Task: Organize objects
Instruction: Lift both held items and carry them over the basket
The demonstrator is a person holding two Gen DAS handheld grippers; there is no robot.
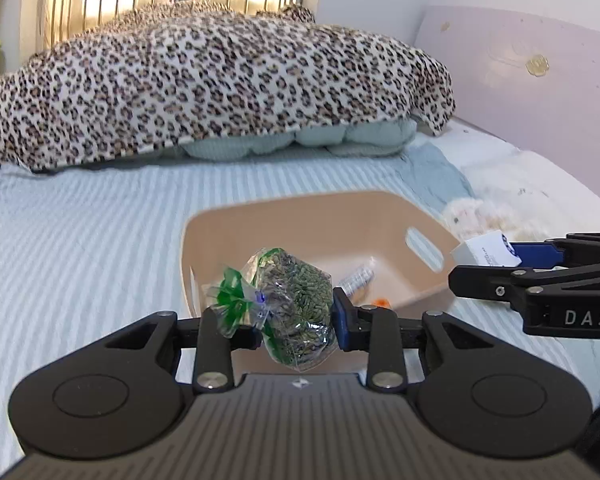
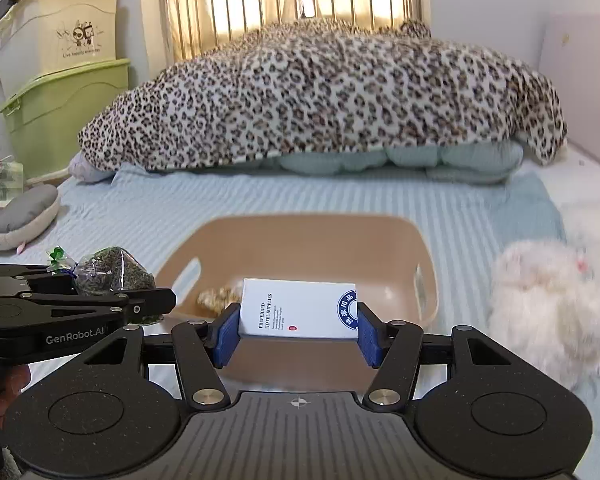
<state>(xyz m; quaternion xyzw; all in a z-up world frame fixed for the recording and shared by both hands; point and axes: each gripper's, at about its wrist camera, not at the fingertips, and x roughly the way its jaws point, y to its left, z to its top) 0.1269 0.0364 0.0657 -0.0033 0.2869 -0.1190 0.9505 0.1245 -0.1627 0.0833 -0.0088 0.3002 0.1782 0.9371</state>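
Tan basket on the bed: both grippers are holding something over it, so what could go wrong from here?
1. The left gripper pinches a soft clear bag of green pellets at the basket's near-left rim; released there, it might land outside.
2. The right gripper holds the white box only by its ends, so it could twist loose.
3. The two grippers sit close together and could bump.

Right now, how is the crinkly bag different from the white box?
The bag is clear, lumpy and full of green bits; the box is white, flat-sided and printed. The left gripper holds the bag; the right gripper holds the box. Both hang over the tan basket.
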